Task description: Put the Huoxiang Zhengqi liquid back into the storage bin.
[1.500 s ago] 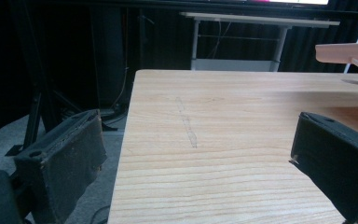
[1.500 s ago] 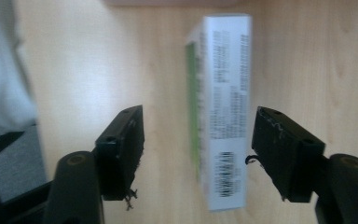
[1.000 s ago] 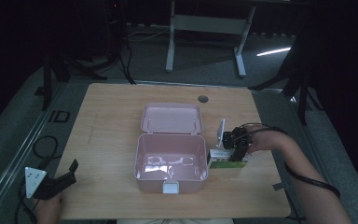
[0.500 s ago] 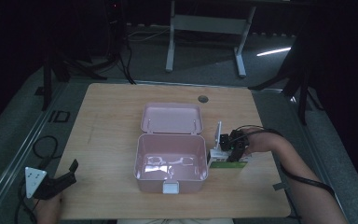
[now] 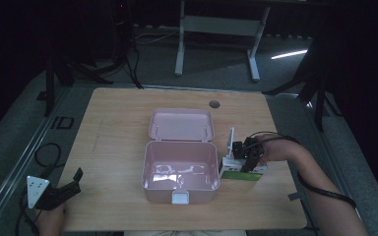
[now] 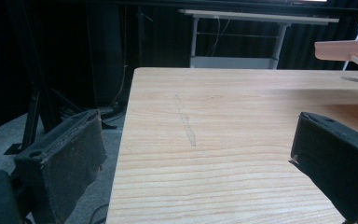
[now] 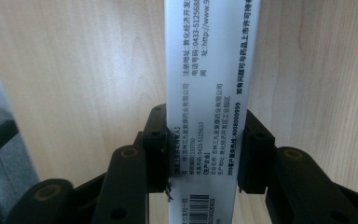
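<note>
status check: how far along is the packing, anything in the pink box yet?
Done: the pink box sits open, lid back, apparently with nothing in it. In hand: the right tongs are shut on a white and green carton beside the box's right wall, jaws pressing both its sides. Left: the carton still has to go in, presumably, then the lid. The left tongs sit open at the table's near left corner.

pale pink case (image 5: pixel 179 172), light wood-grain table (image 5: pixel 118 128), white-and-green box (image 5: pixel 238 169) with black print

An open lunch box (image 5: pixel 179 169) is set mid-worktop (image 5: pixel 118 123), lid toward the far side. A carton (image 5: pixel 242 169) lies just right of it. The left gripper (image 5: pixel 54 192) is placed at the near left corner.
</note>
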### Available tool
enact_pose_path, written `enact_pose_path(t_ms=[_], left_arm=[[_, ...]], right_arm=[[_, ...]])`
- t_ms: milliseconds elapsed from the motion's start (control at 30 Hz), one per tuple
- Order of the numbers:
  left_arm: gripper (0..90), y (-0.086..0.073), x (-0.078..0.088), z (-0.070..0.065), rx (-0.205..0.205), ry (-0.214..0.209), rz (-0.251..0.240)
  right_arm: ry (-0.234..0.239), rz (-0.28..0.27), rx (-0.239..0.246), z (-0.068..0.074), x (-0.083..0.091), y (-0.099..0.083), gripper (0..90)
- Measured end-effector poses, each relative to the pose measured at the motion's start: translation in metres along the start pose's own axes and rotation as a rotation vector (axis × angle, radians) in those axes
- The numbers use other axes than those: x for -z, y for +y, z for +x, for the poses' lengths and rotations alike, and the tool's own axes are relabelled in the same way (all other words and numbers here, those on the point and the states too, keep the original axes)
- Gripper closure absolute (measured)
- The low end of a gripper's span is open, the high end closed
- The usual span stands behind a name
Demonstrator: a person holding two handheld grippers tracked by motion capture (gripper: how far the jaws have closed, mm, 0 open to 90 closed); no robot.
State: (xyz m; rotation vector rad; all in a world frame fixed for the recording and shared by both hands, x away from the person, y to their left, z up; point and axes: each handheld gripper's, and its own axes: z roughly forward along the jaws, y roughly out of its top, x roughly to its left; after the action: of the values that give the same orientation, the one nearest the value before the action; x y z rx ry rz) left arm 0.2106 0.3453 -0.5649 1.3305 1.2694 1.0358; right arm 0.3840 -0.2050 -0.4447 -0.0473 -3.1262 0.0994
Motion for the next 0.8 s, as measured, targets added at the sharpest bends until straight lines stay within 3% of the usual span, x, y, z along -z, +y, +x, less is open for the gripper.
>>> enact_pose_path(t_ms=[400, 800], left_arm=[[3.1, 0.000, 0.000, 0.000, -0.001, 0.005, -0.001], [3.1, 0.000, 0.000, 0.000, 0.000, 0.006, -0.003]], right_arm=[[0.009, 0.026, -0.013, 0.010, 0.015, -0.001, 61.7], [0.047, 0.024, -0.026, 0.030, 0.046, -0.009, 61.8]])
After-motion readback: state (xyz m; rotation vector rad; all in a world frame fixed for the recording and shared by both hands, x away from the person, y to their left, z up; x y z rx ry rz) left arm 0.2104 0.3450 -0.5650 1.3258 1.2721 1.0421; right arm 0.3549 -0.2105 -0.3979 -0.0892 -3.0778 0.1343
